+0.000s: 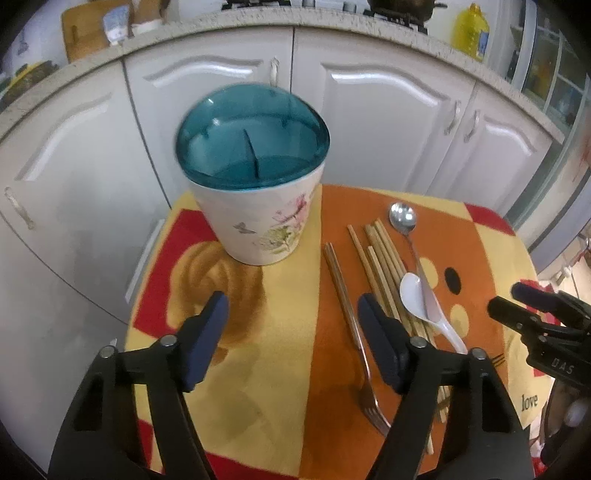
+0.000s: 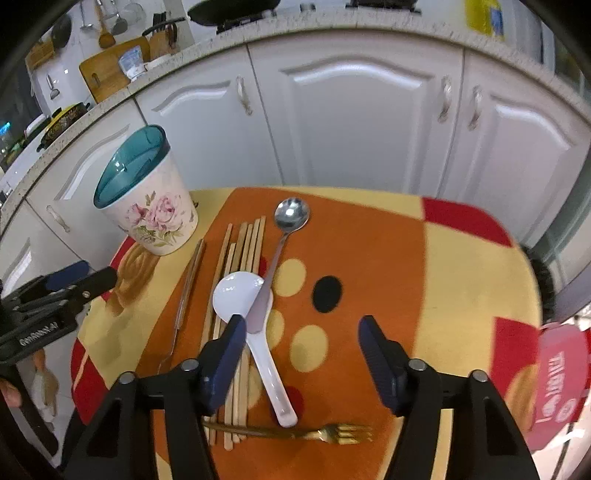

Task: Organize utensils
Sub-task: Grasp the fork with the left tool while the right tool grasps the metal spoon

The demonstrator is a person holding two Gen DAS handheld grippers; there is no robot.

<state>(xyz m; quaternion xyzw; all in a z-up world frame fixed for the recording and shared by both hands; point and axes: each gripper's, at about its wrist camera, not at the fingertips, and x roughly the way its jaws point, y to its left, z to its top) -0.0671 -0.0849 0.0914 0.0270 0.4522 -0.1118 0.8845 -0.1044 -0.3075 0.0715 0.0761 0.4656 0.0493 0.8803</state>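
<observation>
Home kitchen. White panelled cabinet doors (image 2: 354, 110) with metal handles ahead of right tool (image 2: 302, 328), speckled stone worktop (image 2: 221, 40) above them. On worktop: gas hob with dark pan (image 2: 232, 11), wooden cutting board (image 2: 107, 74), knife block (image 2: 162, 37), yellow oil bottle (image 1: 471, 29). Ladles hanging on wall, far left. Below tool: small counter under bright patterned cloth (image 2: 461, 280), floral utensil holder (image 2: 147, 199), cutlery laid out.

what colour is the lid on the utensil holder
Translucent teal-blue lid; the left wrist view shows it best.
</observation>
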